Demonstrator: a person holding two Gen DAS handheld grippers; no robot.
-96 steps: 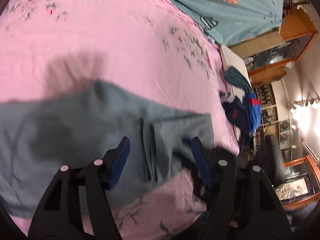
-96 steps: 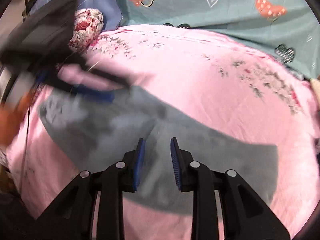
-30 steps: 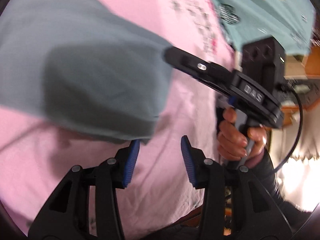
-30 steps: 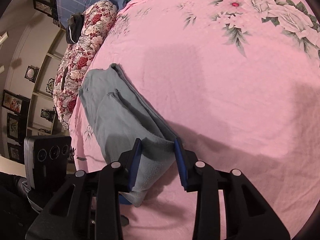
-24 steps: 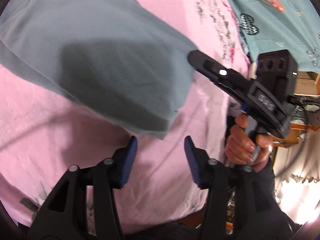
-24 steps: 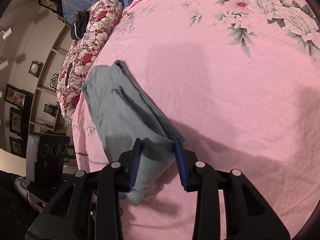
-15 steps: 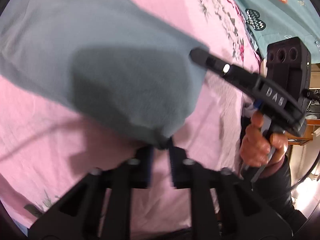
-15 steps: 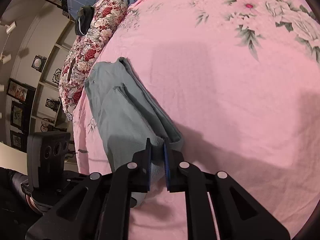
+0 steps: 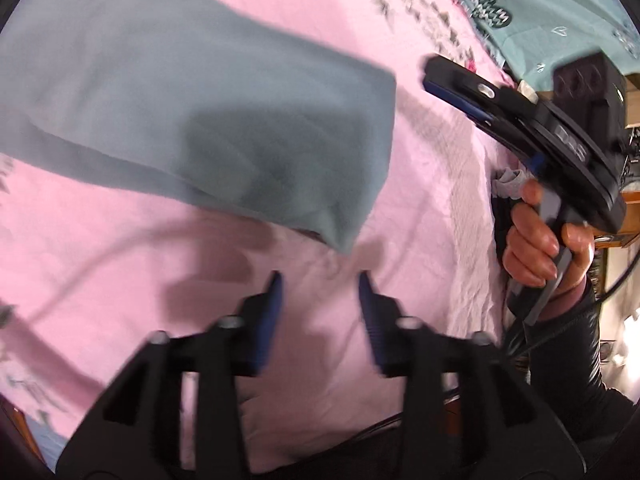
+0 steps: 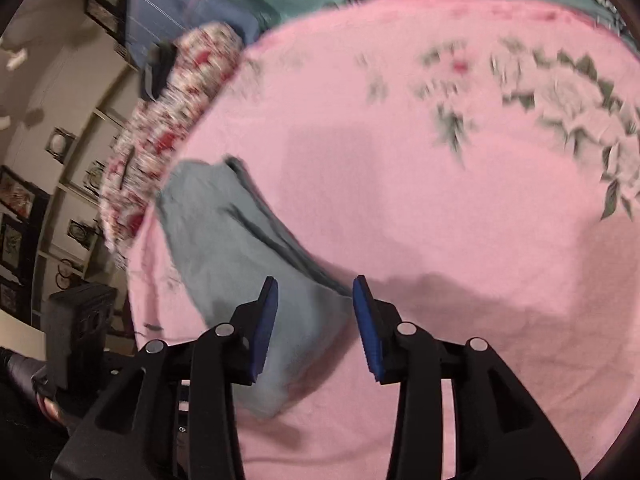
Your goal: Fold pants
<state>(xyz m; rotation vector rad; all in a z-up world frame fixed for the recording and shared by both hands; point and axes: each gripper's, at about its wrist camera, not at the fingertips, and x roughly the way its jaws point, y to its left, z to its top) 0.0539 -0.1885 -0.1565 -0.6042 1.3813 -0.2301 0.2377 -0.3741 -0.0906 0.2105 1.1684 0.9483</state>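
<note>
Pants (image 9: pixel 192 104): grey-green, soft fabric, folded into a long narrow band of several layers, lying flat on the pink floral bedsheet (image 9: pixel 160 280) of the bed, one rounded end nearest the cameras. Left tongs (image 9: pixel 320 280): spread wide, empty, just short of that end. Right tongs (image 10: pixel 314 286): spread wide, empty, poised over the same end; seen also from the left (image 9: pixel 452 80).

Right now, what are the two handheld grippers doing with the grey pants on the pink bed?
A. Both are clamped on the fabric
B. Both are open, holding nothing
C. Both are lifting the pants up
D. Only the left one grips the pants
B: the left gripper and right gripper both have spread jaws, and the pants lie loose on the bed sheet.
</note>
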